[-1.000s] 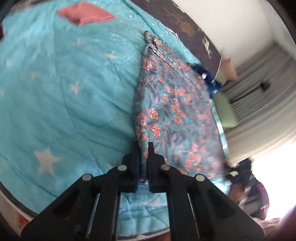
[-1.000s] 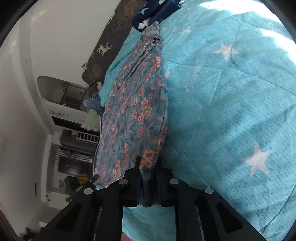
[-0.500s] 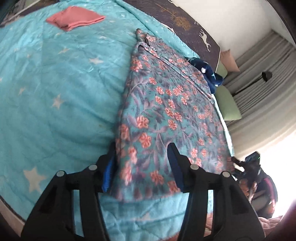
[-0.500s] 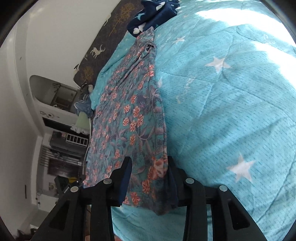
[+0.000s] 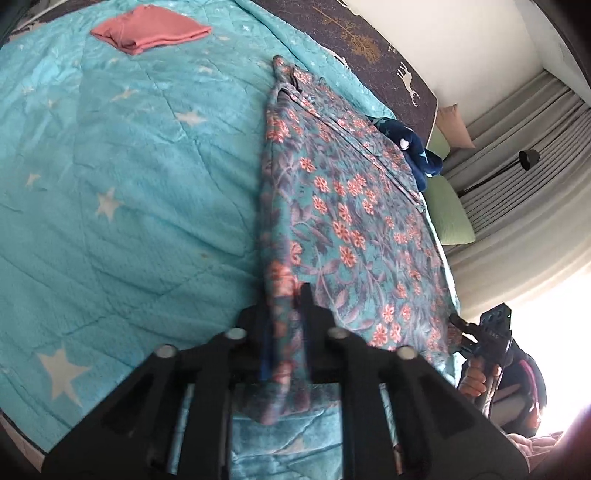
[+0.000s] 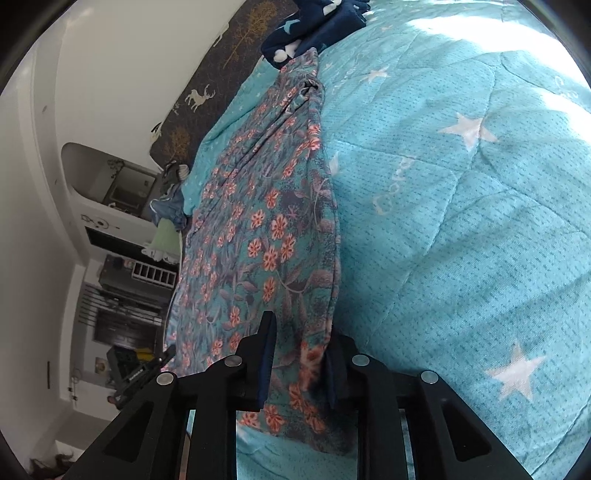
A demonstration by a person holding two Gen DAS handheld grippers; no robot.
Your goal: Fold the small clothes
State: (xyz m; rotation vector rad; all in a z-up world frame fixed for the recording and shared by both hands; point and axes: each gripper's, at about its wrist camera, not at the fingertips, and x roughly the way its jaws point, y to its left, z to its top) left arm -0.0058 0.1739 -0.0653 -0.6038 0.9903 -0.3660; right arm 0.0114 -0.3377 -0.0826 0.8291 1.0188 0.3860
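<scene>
A teal garment with orange flowers [image 5: 340, 221] lies stretched out lengthwise on the star-patterned bedspread [image 5: 129, 184]. My left gripper [image 5: 286, 295] sits at its near corner. The jaws are closing, and a bunched fold of the cloth is pinched between them. In the right wrist view the same floral garment [image 6: 266, 229] runs away from me. My right gripper [image 6: 301, 332] straddles the garment's other near corner, jaws closing. The cloth lies in the gap and the pads still stand apart from it. A hand holds that right gripper [image 5: 480, 332] at the bed's far right edge.
A folded pink cloth [image 5: 151, 31] lies at the far left of the bed. A navy star-print garment [image 5: 413, 147] sits by the dark headboard [image 5: 369, 44], near a green pillow [image 5: 448, 210]. Grey curtains hang to the right. White shelving [image 6: 110, 206] stands beyond the bed.
A second ago both grippers were shut at the garment's near edge. They opened wide around the cloth, and now both have narrowed again. The left one now pinches a fold.
</scene>
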